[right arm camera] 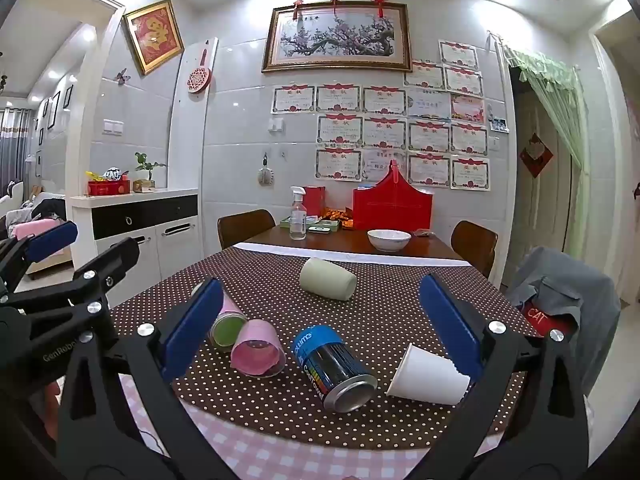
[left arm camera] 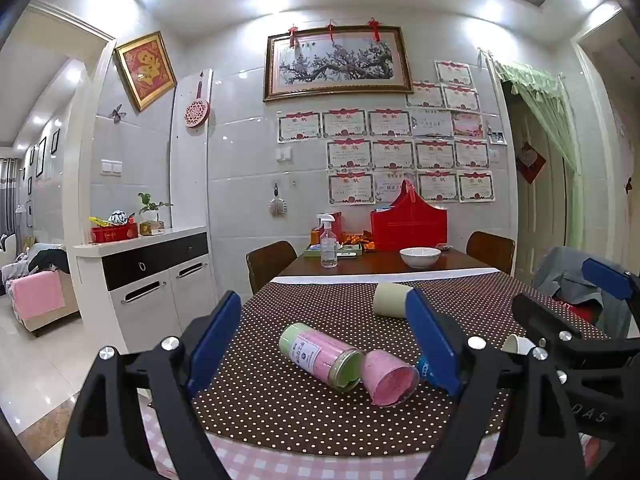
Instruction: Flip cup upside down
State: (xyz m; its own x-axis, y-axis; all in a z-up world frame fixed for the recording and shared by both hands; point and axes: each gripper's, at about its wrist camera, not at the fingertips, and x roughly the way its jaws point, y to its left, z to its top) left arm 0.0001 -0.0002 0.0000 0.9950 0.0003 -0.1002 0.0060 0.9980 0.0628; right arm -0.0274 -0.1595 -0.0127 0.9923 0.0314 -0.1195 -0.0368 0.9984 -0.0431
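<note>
Several containers lie on their sides on the brown dotted cloth (right arm camera: 384, 320). A pink cup (left arm camera: 389, 378) (right arm camera: 256, 348) lies next to a pink-and-green jar (left arm camera: 320, 356) (right arm camera: 226, 322). A white paper cup (right arm camera: 428, 376) (left arm camera: 518, 345) lies at the right, a blue can (right arm camera: 332, 368) beside it, and a pale green cup (right arm camera: 328, 279) (left arm camera: 390, 300) farther back. My left gripper (left arm camera: 324, 344) is open above the jar and pink cup. My right gripper (right arm camera: 324, 322) is open above the can, with the paper cup by its right finger.
A white bowl (right arm camera: 389, 239), a spray bottle (right arm camera: 298, 214) and a red box (right arm camera: 394, 204) stand on the far wooden table. Chairs (right arm camera: 244, 226) flank it. A grey jacket (right arm camera: 560, 292) hangs at the right. A white cabinet (right arm camera: 136, 232) stands at the left.
</note>
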